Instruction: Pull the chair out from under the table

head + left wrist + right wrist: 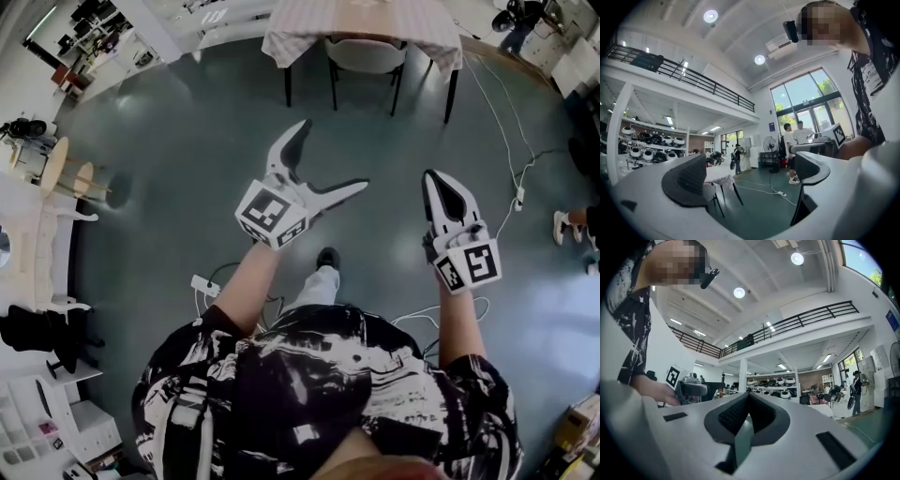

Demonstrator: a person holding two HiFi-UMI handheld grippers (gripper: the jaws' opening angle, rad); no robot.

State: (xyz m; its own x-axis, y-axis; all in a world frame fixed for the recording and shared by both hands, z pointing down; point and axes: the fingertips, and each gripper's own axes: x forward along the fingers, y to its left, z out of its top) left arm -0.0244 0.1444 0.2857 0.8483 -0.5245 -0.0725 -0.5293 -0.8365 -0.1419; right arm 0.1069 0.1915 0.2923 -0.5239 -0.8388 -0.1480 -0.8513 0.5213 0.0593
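Observation:
A grey chair [367,54] stands tucked under a table with a checked cloth [300,37] at the top of the head view, well ahead of me. The same chair [712,191] and table [715,173] show small between the jaws in the left gripper view. My left gripper [330,157] is held out at mid-height with its jaws spread wide and nothing between them. My right gripper [438,176] is beside it, jaws pressed together and empty. In the right gripper view the dark pads [736,414] meet at the tips.
A white cable and power strip [518,197] run across the grey floor at the right. Another power strip [204,285] lies near my feet. Shelving and a round wooden stand [56,169] line the left wall. Two people stand by the windows [794,140] in the distance.

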